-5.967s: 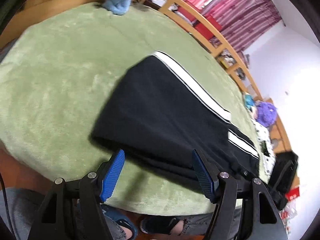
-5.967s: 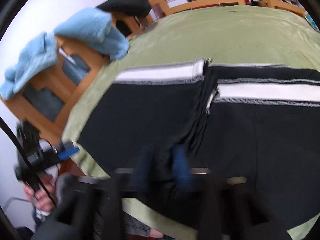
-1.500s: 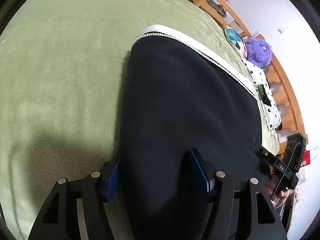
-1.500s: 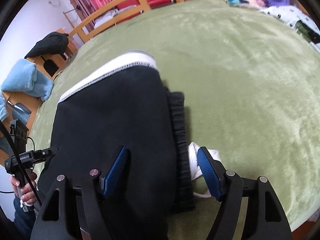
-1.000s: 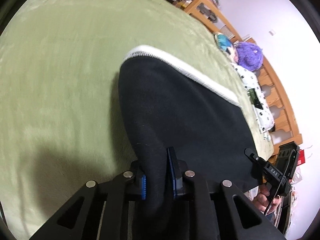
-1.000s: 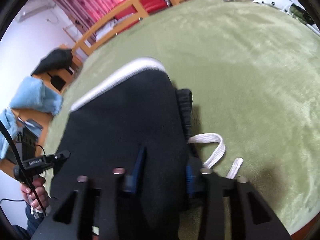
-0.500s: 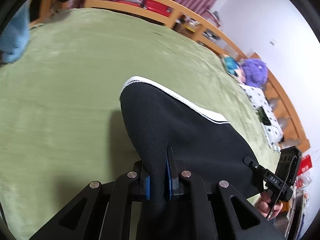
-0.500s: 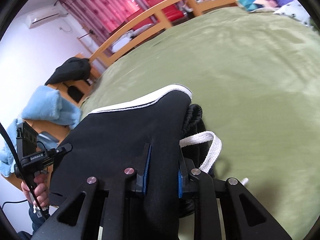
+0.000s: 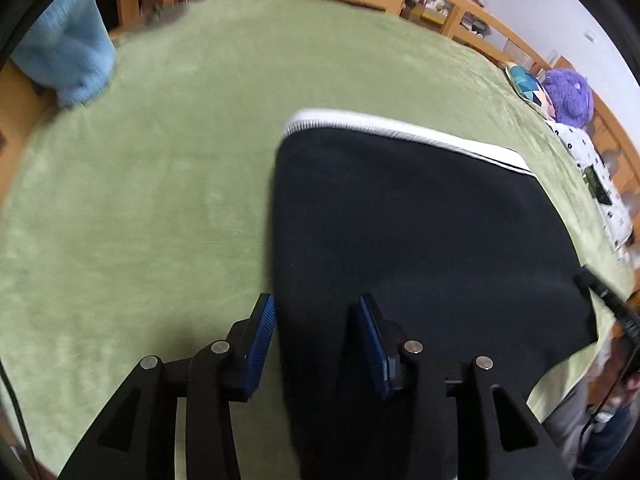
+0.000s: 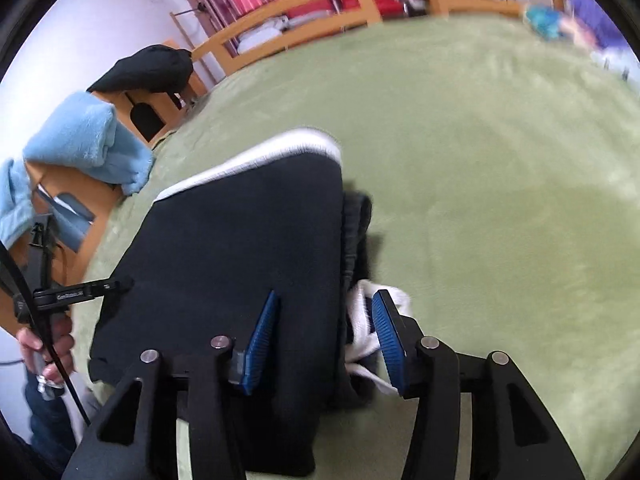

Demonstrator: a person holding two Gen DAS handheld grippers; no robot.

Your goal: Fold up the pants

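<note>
Both grippers, left (image 9: 316, 338) and right (image 10: 324, 336), had released: jaws spread over the folded black white-striped fleece pants (image 9: 420, 220); folding looked essentially finished.

Your left wrist camera looks down close over the pants' (image 9: 420, 232) left edge; your right wrist camera looks over their (image 10: 240, 248) right edge. Both share the folded pants and green bed (image 9: 140, 200).
</note>
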